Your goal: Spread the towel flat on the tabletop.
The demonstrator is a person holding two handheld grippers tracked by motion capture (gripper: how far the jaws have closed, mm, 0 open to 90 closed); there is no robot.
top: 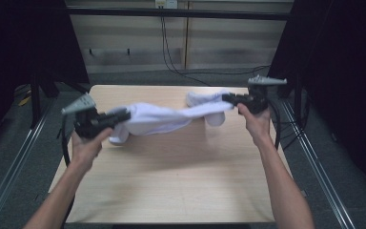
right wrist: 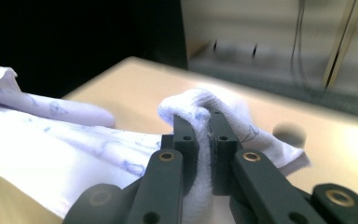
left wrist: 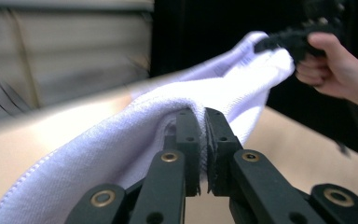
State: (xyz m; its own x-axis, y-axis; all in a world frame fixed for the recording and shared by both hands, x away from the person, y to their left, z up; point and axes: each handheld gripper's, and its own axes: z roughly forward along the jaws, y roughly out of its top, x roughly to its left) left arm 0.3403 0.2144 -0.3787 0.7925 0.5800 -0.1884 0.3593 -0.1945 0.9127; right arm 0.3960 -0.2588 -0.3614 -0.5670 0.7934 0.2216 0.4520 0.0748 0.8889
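A white towel (top: 162, 118) with faint blue printing hangs stretched above the wooden table (top: 171, 181), sagging in the middle. My left gripper (top: 121, 114) is shut on its left end; in the left gripper view the jaws pinch a fold of the towel (left wrist: 121, 140) at the left gripper (left wrist: 204, 140). My right gripper (top: 228, 98) is shut on the right end, where loose cloth bunches and droops. In the right gripper view the right gripper (right wrist: 204, 140) clamps a rolled edge of the towel (right wrist: 51, 140). The other hand (left wrist: 331, 65) holds the far end.
Black frame posts (top: 35, 102) stand at both sides of the table, with metal rails (top: 9, 167) along the floor. Cables (top: 169, 52) hang down the back wall. The table's near half is bare wood.
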